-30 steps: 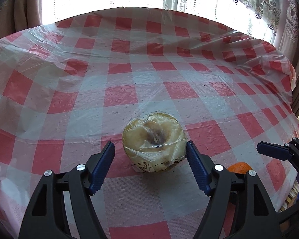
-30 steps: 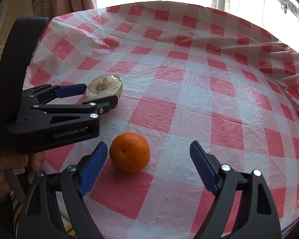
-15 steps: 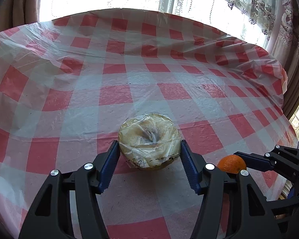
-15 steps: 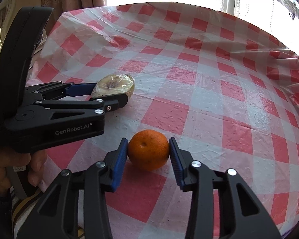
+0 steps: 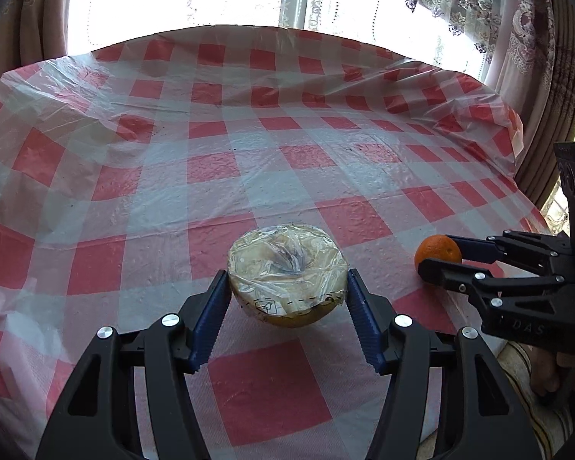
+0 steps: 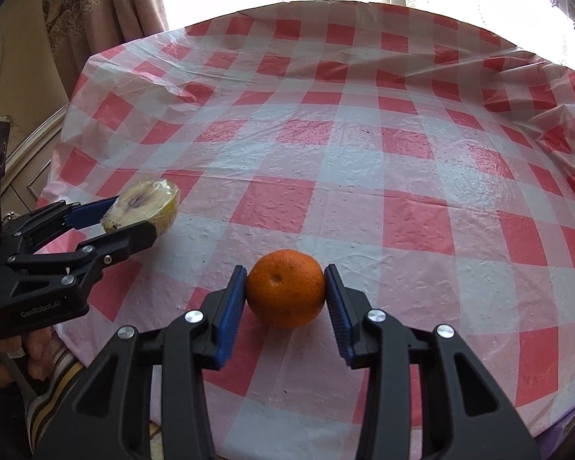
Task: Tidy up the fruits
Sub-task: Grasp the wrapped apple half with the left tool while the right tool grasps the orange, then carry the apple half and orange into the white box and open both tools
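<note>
Left gripper [image 6: 134, 216] body: I am reading "GenRobot.AI" in pale letters on its black side, in the right wrist view.
Right gripper [image 5: 439, 258] body: I am making out "DAS" in faint raised letters on its black side, in the left wrist view; any further letters are too dim for me.
Wrapped fruit half [image 5: 287, 272]: I am seeing a small printed symbol and a dashed line on the plastic film, too small to read.
</note>
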A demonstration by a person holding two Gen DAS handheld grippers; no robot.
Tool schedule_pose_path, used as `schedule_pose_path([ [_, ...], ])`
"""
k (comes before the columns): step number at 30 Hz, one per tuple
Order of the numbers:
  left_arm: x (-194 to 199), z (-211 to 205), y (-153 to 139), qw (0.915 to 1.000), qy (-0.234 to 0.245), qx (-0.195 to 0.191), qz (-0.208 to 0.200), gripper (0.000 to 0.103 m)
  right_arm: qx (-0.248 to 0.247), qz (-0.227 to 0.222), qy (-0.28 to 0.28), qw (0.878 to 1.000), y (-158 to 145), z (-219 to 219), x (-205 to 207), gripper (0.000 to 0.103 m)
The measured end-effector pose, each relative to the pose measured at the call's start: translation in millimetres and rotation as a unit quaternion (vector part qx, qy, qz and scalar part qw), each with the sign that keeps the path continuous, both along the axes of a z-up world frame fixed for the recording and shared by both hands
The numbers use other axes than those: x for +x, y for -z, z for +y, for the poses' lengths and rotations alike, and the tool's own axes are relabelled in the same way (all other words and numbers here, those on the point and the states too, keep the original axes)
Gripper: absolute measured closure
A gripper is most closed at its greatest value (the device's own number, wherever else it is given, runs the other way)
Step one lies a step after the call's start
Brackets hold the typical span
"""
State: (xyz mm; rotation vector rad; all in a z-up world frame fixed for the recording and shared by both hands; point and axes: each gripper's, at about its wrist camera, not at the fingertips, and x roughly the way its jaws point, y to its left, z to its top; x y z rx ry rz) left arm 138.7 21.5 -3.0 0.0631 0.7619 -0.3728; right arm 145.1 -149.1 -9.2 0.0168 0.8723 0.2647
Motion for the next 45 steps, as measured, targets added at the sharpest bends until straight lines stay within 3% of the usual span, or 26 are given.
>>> schedule_pose_path([
  [5, -11, 0, 5, 0.9998, 0.0, 0.019, 0.003, 0.043, 0.004, 0.003, 0.002, 1.0, 0, -4, -2, 0.061],
  [10, -12, -8, 4, 0.9991, 0.004, 0.041, -0.007, 0.03, -0.006, 0.005, -0.007, 1.0, 1, -1, -2, 0.06],
  [12, -12, -11, 6, 0.9989, 0.008, 0.045, -0.008, 0.03, -0.01, 0.004, -0.004, 1.0, 1, 0, -2, 0.051],
  [21, -15, -19, 7, 0.9971, 0.002, 0.071, -0.03, 0.03, -0.026, -0.002, -0.006, 1.0, 2, 5, 0, 0.044],
  [24, -14, -22, 9, 0.9962, 0.001, 0.082, -0.029, 0.033, -0.025, 0.003, -0.007, 1.0, 5, 5, 3, 0.047],
  [26, -13, -21, 10, 0.996, -0.004, 0.084, -0.029, 0.037, -0.02, 0.009, -0.01, 1.0, 8, 5, 5, 0.058],
  [28, -12, -19, 10, 0.9963, -0.008, 0.081, -0.028, 0.042, -0.019, 0.008, -0.014, 1.0, 8, 6, 5, 0.061],
  [37, -15, -23, 10, 0.9941, -0.008, 0.101, -0.039, 0.043, -0.022, 0.007, -0.014, 1.0, 8, 7, 5, 0.061],
  [45, -22, -39, 12, 0.9857, -0.01, 0.156, -0.063, 0.043, -0.022, 0.006, -0.014, 1.0, 8, 7, 4, 0.062],
])
